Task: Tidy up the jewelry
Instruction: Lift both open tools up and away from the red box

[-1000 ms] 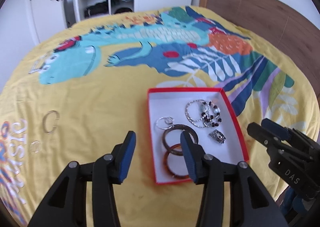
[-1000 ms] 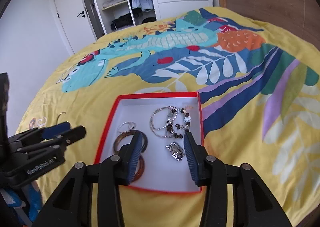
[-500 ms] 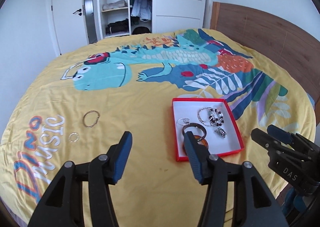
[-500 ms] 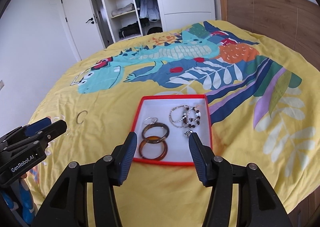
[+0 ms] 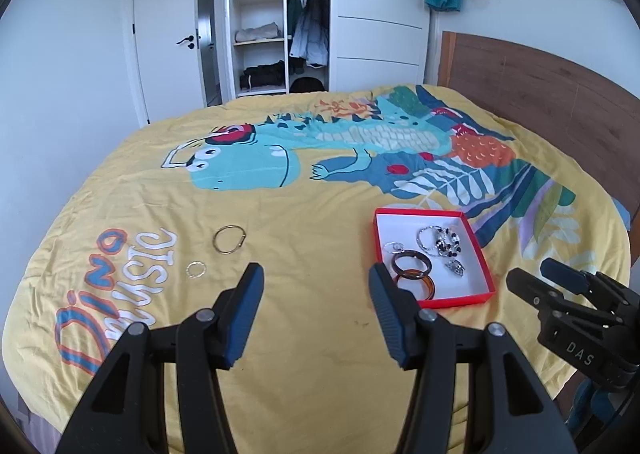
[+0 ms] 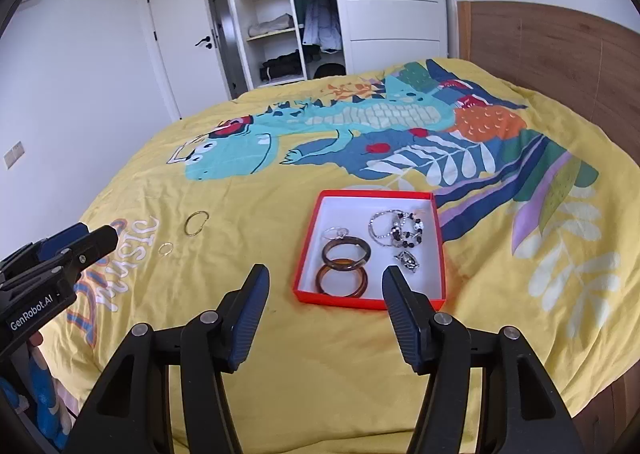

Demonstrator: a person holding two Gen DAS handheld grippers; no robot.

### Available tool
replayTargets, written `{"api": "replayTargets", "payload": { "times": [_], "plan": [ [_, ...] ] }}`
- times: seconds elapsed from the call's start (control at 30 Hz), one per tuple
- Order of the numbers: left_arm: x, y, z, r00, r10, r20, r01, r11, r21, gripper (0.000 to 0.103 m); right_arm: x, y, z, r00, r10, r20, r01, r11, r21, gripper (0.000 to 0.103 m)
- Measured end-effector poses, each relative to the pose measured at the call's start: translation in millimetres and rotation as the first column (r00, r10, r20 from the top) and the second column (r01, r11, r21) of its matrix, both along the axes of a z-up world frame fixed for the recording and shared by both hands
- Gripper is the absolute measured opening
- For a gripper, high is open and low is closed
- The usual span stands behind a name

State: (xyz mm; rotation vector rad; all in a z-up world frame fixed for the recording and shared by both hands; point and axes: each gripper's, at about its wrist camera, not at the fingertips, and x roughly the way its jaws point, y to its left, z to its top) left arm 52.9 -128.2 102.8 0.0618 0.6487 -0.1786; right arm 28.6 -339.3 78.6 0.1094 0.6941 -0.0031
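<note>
A red box (image 5: 490, 291) (image 6: 443, 246) with a white inside lies on the yellow bedspread. It holds two brown bangles (image 5: 412, 263) (image 6: 346, 249), beaded bracelets (image 5: 440, 243) (image 6: 396, 231), a thin silver ring and a small silver charm (image 6: 407, 261). A large thin hoop (image 5: 229, 239) (image 6: 197, 223) and a small ring (image 5: 196, 269) (image 6: 165, 249) lie loose on the bedspread to the left. My left gripper (image 5: 316, 286) is open and empty, held above the bed's near part. My right gripper (image 6: 326, 286) is open and empty, in front of the box.
A wooden headboard (image 5: 560, 102) runs along the right side. An open wardrobe (image 5: 280, 22) and a white door (image 5: 168, 38) stand beyond the far end of the bed. The bed's near edge lies just under both grippers.
Both grippers have drawn back and up from the box, so the whole bed and the room behind now show. Both have opened wider. The jewelry has not moved.
</note>
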Motion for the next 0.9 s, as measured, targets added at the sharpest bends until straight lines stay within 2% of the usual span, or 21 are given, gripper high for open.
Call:
{"api": "replayTargets", "payload": {
  "times": [0.63, 0.9],
  "plan": [
    [-67, 72, 18, 0.988, 0.131, 0.077, -0.13, 0.991, -0.018, 0.053, -46, 56, 24, 0.994, 0.095, 0.05, -0.092, 0.994, -0.053, 0.062],
    [-76, 90, 18, 0.982, 0.171, 0.084, -0.169, 0.985, -0.026, 0.053, -51, 76, 25, 0.989, 0.137, 0.063, -0.134, 0.989, -0.057, 0.064]
  ]
}}
